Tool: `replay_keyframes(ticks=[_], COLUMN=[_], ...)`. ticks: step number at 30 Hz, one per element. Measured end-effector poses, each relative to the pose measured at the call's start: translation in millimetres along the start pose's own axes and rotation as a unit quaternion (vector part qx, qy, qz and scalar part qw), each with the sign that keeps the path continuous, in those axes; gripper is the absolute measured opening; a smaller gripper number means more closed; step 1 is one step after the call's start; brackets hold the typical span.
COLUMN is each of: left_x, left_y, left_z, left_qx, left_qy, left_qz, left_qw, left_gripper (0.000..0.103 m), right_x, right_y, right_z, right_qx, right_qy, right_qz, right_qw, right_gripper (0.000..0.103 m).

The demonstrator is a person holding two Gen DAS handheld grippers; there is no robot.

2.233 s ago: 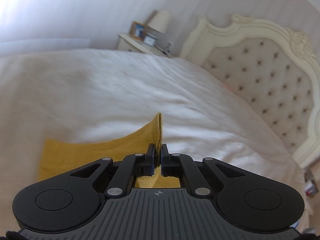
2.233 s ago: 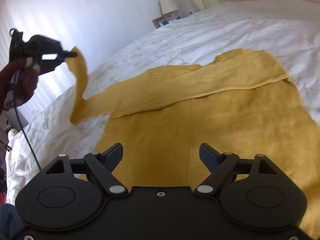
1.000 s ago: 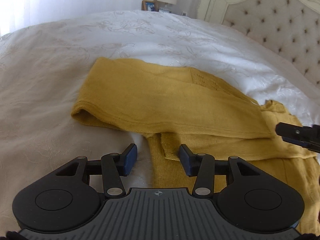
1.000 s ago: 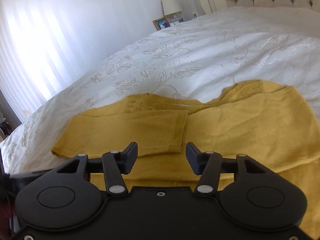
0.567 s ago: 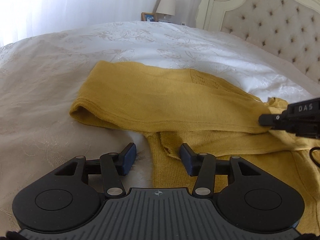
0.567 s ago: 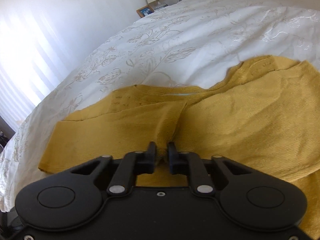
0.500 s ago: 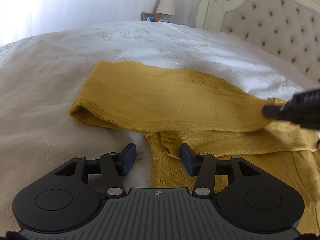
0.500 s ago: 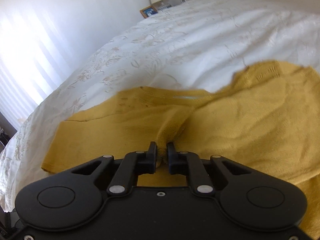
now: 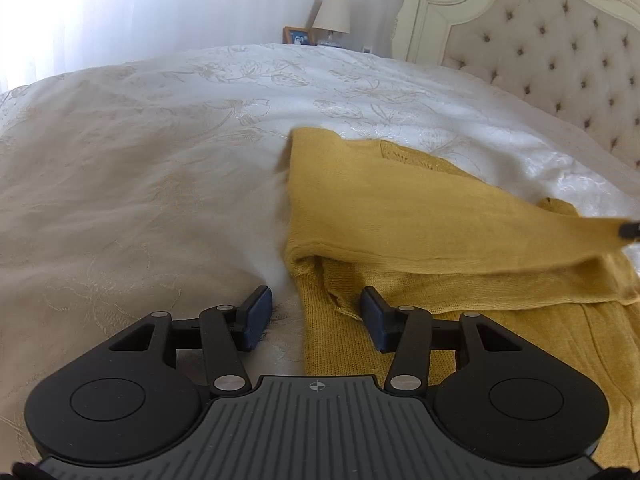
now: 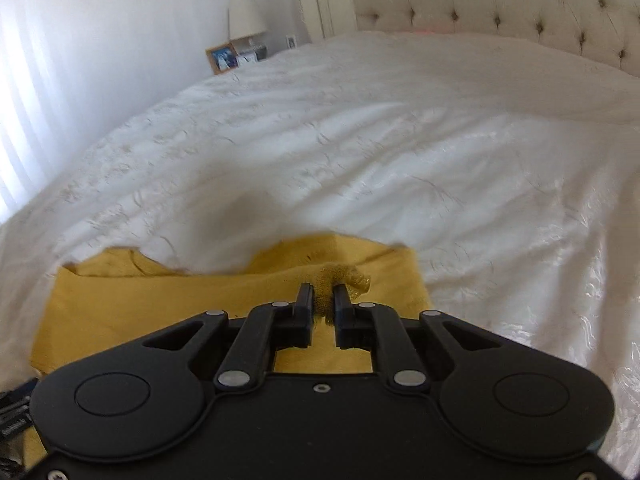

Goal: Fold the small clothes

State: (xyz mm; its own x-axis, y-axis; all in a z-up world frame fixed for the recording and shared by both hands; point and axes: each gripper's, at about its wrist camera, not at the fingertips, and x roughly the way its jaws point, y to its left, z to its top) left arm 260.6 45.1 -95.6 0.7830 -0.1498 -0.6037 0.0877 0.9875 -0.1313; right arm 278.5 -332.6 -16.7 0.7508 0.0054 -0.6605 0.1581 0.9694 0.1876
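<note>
A mustard-yellow knit sweater (image 9: 420,216) lies on the white bedspread (image 9: 140,184). My left gripper (image 9: 316,314) is open and empty, low over the sweater's left edge. My right gripper (image 10: 323,300) is shut on the sweater's sleeve cuff (image 10: 344,276) and holds it lifted; the sleeve stretches taut across the body. The right gripper's tip (image 9: 630,230) shows at the right edge of the left wrist view, pulling the sleeve. The sweater (image 10: 160,300) also shows below the right gripper.
A cream tufted headboard (image 9: 560,52) stands at the far right. A nightstand with a lamp (image 9: 332,12) and a picture frame (image 9: 297,35) is beyond the bed. White curtains hang to the left.
My right gripper closed on the sleeve cuff, lifted it and pulled it to the right. The sleeve unfolded and now stretches across the sweater. My left gripper stayed open, shifting slightly.
</note>
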Motion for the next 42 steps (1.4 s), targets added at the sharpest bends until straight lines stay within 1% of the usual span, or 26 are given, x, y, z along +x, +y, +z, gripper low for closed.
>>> replay_keyframes(ticks=[3, 5, 6, 8, 9, 11, 13, 18, 23, 24, 25, 27, 33, 38, 42], left_x=[0.2, 0.0, 0.0, 0.1, -0.4, -2.3, -7.2, -27.6, -54.2, -59.6, -65.8, -76.7, -109.6, -131.3, -145.8], left_y=[0.8, 0.2, -0.7, -1.4, -1.5, -0.6, -0.4, 0.6, 11.2, 13.4, 15.1, 17.3, 19.8, 18.7, 15.0], left_z=[1.6, 2.3, 2.9, 5.0, 6.2, 9.4, 10.8, 2.7, -9.8, -12.9, -16.4, -23.7, -47.6, -65.5, -77.4], left_qx=[0.001, 0.003, 0.005, 0.008, 0.009, 0.009, 0.012, 0.023, -0.004, -0.008, -0.010, -0.010, -0.012, -0.013, -0.004], left_qy=[0.002, 0.004, 0.006, 0.012, 0.017, 0.030, 0.044, 0.077, 0.113, 0.117, 0.122, 0.130, 0.150, 0.168, 0.179], left_qz=[-0.001, 0.001, 0.002, 0.002, 0.001, -0.002, -0.003, -0.006, -0.023, -0.026, -0.029, -0.030, -0.033, -0.044, -0.051], left_qw=[1.0000, 1.0000, 1.0000, 0.9999, 0.9998, 0.9995, 0.9990, 0.9968, 0.9933, 0.9927, 0.9920, 0.9910, 0.9881, 0.9847, 0.9825], left_gripper=[0.048, 0.048, 0.048, 0.048, 0.049, 0.049, 0.049, 0.050, 0.053, 0.053, 0.054, 0.054, 0.056, 0.059, 0.061], right_x=[22.3, 31.4, 30.3, 27.8, 23.7, 15.9, 5.6, -26.7, -59.3, -66.4, -73.1, -88.6, -133.0, -162.8, -181.6], right_y=[-0.9, -1.4, -5.6, -10.6, -11.8, -14.0, -17.9, -30.6, -32.9, -34.0, -36.0, -40.6, -54.8, -62.1, -67.3], right_z=[-16.0, -24.4, -30.5, -37.1, -39.1, -40.8, -41.9, -55.0, -79.8, -85.8, -91.9, -106.2, -142.6, -165.8, -185.4], right_qx=[-0.016, -0.020, -0.016, -0.011, -0.011, -0.013, -0.006, 0.012, 0.002, 0.004, 0.008, 0.021, 0.042, 0.042, 0.043], right_qy=[0.029, 0.039, 0.038, 0.035, 0.033, 0.028, 0.023, 0.018, 0.027, 0.029, 0.030, 0.032, 0.040, 0.045, 0.060], right_qz=[-0.024, -0.036, -0.044, -0.050, -0.055, -0.062, -0.065, -0.053, -0.031, -0.028, -0.023, -0.012, -0.002, -0.005, 0.006], right_qw=[0.999, 0.998, 0.998, 0.998, 0.998, 0.998, 0.998, 0.998, 0.999, 0.999, 0.999, 0.999, 0.998, 0.998, 0.997], right_gripper=[0.020, 0.030, 0.033, 0.042, 0.044, 0.055, 0.060, 0.061, 0.062, 0.063, 0.068, 0.069, 0.069, 0.070, 0.071])
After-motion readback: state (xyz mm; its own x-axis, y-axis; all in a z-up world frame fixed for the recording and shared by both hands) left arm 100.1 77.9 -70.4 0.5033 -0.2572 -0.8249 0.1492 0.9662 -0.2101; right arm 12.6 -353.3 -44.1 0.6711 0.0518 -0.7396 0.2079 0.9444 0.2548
